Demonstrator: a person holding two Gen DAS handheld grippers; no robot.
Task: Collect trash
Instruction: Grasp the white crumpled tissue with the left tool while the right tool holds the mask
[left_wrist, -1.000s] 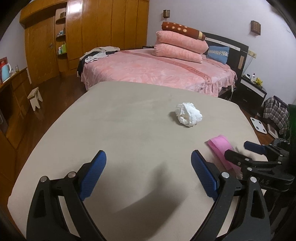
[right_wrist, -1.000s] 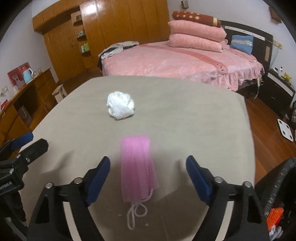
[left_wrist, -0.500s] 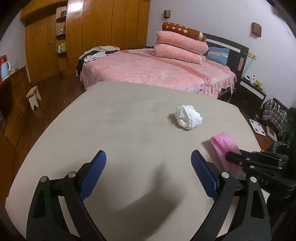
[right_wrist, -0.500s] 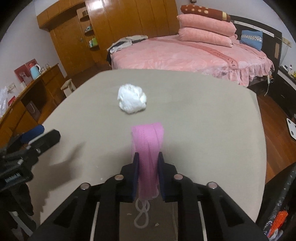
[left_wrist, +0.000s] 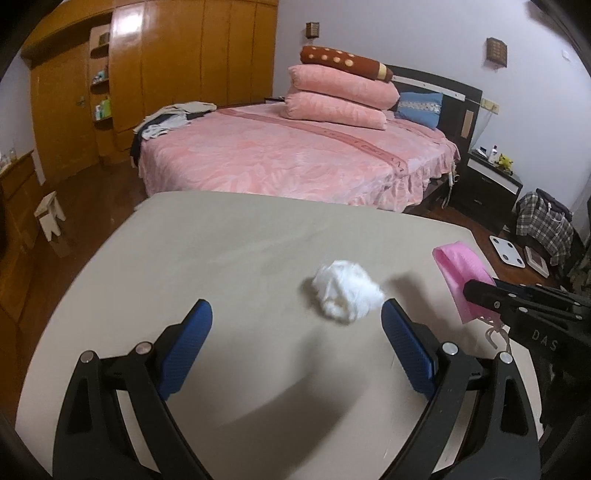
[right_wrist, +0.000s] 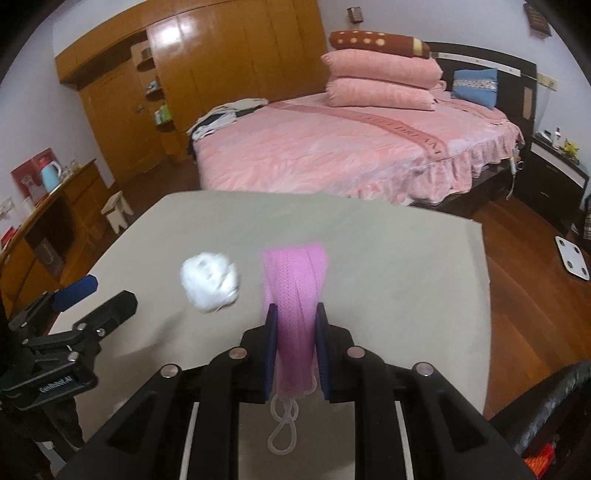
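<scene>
A crumpled white tissue ball (left_wrist: 345, 293) lies on the beige table (left_wrist: 221, 240). My left gripper (left_wrist: 296, 323) is open, low over the table, with the tissue just ahead of it, near the right finger. My right gripper (right_wrist: 294, 317) is shut on a folded pink face mask (right_wrist: 295, 280) and holds it above the table; its white ear loop (right_wrist: 283, 424) dangles below. The mask also shows in the left wrist view (left_wrist: 461, 277), to the right of the tissue. The tissue shows in the right wrist view (right_wrist: 209, 282), left of the mask.
A pink bed (left_wrist: 295, 158) with stacked pillows stands beyond the table. Wooden wardrobes (left_wrist: 166, 74) line the back left. A dark bin edge (right_wrist: 554, 406) shows at the lower right of the right wrist view. A white scale (right_wrist: 574, 258) lies on the floor.
My right gripper closed on the pink mask and lifted it off the table. My left gripper moved forward and right toward the tissue ball.
</scene>
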